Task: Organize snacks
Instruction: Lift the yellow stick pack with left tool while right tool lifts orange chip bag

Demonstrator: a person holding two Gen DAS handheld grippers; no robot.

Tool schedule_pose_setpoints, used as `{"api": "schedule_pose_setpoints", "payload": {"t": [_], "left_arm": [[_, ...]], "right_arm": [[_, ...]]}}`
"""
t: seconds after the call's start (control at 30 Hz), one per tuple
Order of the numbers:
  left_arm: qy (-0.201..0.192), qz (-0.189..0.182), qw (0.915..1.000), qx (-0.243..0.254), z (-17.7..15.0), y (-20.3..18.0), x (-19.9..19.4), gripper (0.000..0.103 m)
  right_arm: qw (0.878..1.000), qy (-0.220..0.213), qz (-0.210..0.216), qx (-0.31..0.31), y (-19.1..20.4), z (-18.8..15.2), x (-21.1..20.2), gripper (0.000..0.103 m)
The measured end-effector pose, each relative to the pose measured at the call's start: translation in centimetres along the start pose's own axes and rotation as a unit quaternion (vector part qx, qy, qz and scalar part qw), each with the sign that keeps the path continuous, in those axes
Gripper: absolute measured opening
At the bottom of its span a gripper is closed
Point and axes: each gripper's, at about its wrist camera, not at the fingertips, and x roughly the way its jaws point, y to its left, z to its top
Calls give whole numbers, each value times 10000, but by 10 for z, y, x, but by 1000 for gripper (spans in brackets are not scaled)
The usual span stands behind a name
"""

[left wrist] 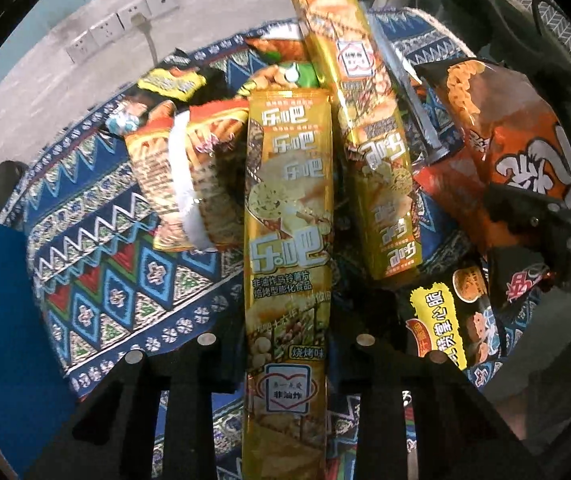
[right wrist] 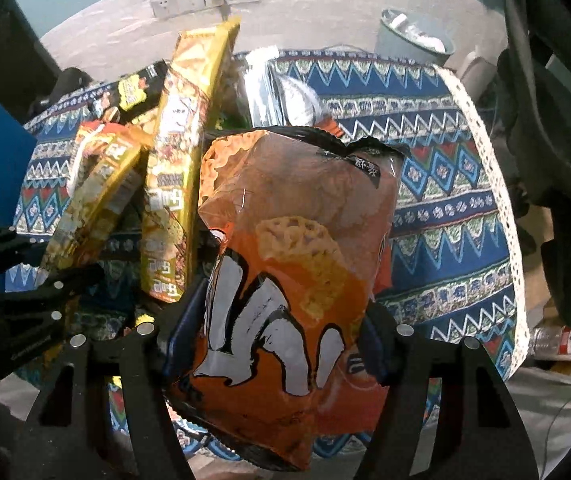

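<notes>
Mid-sort here: right gripper has its jaws clamped on the orange snack bag, held up over the patterned tabletop at 3 o'clock of the pile. Left gripper is clamped on a long yellow chip pack, its twin lying at 1 o'clock. Next I'd guess both need setting down grouped by kind, without crushing anything.

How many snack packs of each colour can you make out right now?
Long yellow packs: 2
Orange bags: 2
Black packs with yellow labels: 2
Silver pack: 1
Green pack: 1
Total: 8 at least; the pile may hide more.
</notes>
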Motion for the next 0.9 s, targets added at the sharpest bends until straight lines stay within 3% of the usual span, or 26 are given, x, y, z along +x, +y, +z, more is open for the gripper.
{"api": "schedule_pose_setpoints", "payload": {"t": [0.4,0.9], "left_arm": [[-677,278,9973,12,-12,8,-62,31],[-1230,476,9911,-207,-41,53,-119,31]], "right_arm": [[9994,-320,-21,-148,10,5,-21,68],[9969,-631,96,-456,37,14,-48,68]]}}
